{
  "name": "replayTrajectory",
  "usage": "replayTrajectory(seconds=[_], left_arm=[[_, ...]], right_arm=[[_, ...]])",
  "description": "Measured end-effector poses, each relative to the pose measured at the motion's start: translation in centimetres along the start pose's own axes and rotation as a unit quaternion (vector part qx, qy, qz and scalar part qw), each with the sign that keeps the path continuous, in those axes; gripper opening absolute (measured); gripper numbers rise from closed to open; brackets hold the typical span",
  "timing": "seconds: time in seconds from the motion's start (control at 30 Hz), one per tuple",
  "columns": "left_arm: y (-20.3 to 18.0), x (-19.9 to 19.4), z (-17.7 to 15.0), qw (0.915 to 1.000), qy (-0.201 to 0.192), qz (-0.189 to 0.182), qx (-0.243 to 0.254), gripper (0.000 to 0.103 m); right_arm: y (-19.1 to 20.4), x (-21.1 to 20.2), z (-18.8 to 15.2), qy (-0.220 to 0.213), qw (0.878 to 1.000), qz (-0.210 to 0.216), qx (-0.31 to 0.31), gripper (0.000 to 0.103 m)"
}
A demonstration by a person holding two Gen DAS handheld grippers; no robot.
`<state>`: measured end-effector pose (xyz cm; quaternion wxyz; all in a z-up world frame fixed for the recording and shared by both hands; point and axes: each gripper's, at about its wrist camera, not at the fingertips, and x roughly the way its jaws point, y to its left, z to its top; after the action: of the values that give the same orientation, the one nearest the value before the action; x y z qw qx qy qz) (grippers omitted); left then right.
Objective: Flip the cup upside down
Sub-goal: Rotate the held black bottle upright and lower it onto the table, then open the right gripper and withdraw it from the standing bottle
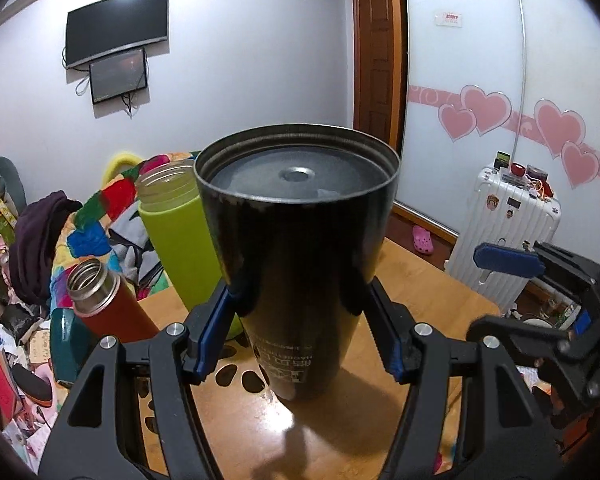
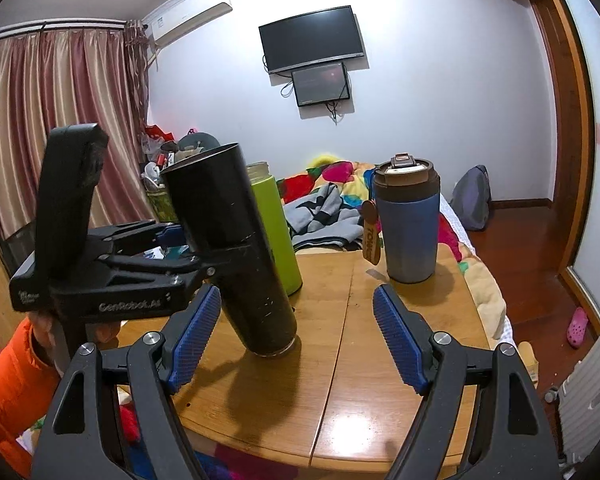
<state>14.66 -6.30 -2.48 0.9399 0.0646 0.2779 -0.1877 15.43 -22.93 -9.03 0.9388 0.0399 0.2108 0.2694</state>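
A tall black metal cup (image 1: 300, 248) stands upside down on the round wooden table (image 1: 420, 280), its recessed base facing up and the print on it inverted. My left gripper (image 1: 298, 300) is shut on the cup's middle. In the right wrist view the cup (image 2: 236, 248) leans, its narrower end touching the table, with the left gripper (image 2: 196, 256) clamped on it from the left. My right gripper (image 2: 296, 336) is open and empty, just in front of the cup's lower end. It also shows at the right edge of the left wrist view (image 1: 512, 264).
A lime green bottle (image 1: 176, 236) and a red flask (image 1: 108, 304) stand open behind the cup. A blue lidded tumbler (image 2: 408, 220) stands at the table's far right. A bed with colourful bedding (image 2: 332, 192) lies beyond; a white suitcase (image 1: 504, 240) stands right.
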Motion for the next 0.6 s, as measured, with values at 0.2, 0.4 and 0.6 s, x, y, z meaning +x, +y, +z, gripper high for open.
replayTrajectory(seconds=[0.2, 0.4, 0.6], left_arm=[[2.4, 0.7, 0.5, 0.9987, 0.01, -0.025, -0.042, 0.063], [1.9, 0.5, 0.4, 0.9992, 0.005, -0.023, -0.031, 0.063], [1.7, 0.3, 0.4, 0.9993, 0.005, -0.023, -0.03, 0.064]], right_arm=[[-0.1, 0.2, 0.0, 0.002, 1.0, 0.002, 0.003, 0.076], [0.1, 0.2, 0.0, 0.003, 1.0, 0.002, 0.002, 0.076], [0.6, 0.1, 0.2, 0.004, 1.0, -0.007, -0.007, 0.076]])
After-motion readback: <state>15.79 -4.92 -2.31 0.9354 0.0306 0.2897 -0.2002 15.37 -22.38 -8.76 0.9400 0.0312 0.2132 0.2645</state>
